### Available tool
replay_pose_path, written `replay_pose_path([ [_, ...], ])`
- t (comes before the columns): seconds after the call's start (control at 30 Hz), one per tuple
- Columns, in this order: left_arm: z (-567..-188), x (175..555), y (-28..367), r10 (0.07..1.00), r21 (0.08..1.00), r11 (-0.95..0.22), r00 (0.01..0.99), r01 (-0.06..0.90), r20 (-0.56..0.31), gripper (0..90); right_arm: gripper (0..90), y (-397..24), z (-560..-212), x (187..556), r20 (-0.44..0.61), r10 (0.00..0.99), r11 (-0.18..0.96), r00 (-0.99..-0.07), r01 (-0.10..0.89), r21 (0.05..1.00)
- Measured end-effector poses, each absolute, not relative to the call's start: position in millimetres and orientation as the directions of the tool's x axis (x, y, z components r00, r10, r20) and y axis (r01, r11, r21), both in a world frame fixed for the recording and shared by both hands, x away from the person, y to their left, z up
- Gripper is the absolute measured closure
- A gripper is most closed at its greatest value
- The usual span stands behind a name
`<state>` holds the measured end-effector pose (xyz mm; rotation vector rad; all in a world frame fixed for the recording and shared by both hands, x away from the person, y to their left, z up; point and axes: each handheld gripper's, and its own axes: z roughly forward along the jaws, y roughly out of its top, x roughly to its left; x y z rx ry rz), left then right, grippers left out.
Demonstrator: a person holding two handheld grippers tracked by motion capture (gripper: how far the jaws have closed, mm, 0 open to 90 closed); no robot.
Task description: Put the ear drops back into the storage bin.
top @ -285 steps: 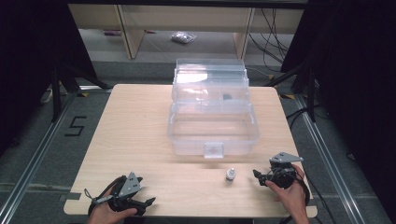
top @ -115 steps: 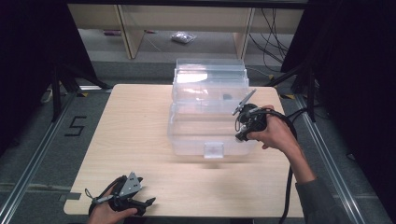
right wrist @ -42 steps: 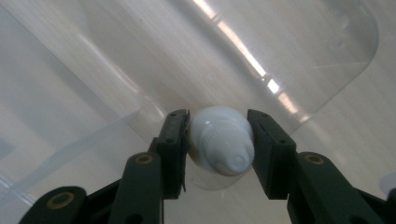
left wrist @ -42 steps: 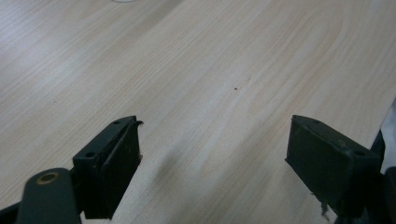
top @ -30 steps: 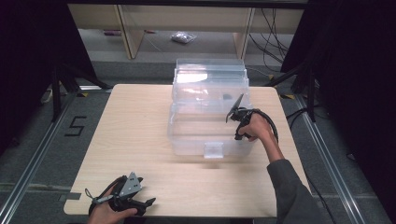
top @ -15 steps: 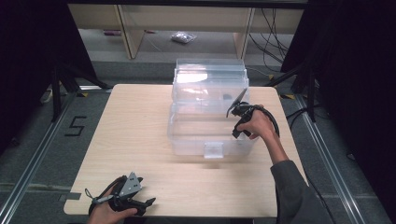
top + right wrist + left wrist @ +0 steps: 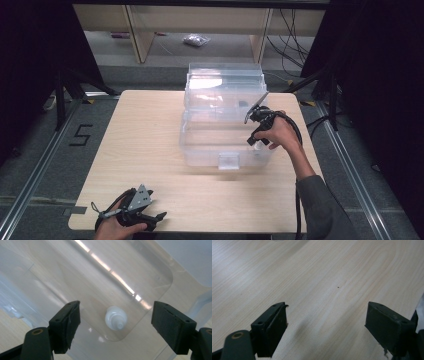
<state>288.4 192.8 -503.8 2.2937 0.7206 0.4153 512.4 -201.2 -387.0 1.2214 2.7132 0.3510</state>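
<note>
1. Since half a second ago the right gripper (image 7: pixel 256 145) has lifted a little above the clear plastic storage box (image 7: pixel 200 150), and its jaws have just been opening; the small white plastic bottle (image 7: pixel 115 318) that lay on the table near that hand at the start now stands inside the box, with nothing between the jaws.
2. Everything rests on a pale wooden table (image 7: pixel 150 130) with a light grain, bare in front of the left gripper (image 7: pixel 325 335).
3. Around the table lies a grey floor with metal rails, a taped "5" (image 7: pixel 82 135) at the left, dark curtains on both sides, and a wooden shelf unit (image 7: pixel 135 30) at the back — a small crumpled bag (image 7: pixel 196 40) lies on the floor beneath it.
4. Behind the open box its hinged transparent lid (image 7: pixel 225 90) stands upright; black cables (image 7: pixel 292 35) trail at the far right.
5. In the right gripper view, the bottle stands close to a rounded corner of the box floor, cap toward the camera, directly below the gap between the jaws, apart from both — the box walls rise on either side.
6. Resting at the near left edge of the table, the left gripper has its jaws wide apart over bare wood, well away from the box.
</note>
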Motion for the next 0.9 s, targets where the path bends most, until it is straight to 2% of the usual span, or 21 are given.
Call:
replay_pose_path([
  [0.4, -504.3, 287.8, 192.3, 0.605, 0.702, -0.603, 0.791, 0.379, 0.093, 17.0, 24.8, -202.9, -373.4, 497.1, -0.049, 0.73, 0.656, -0.682, 0.679, 0.328],
  [0.9, -504.4, 287.3, 192.0, 0.606, 0.702, -0.602, 0.79, 0.38, 0.093, 17.0, 21.3, -208.2, -366.4, 480.1, -0.043, 0.73, 0.64, -0.682, 0.662, 0.39],
])
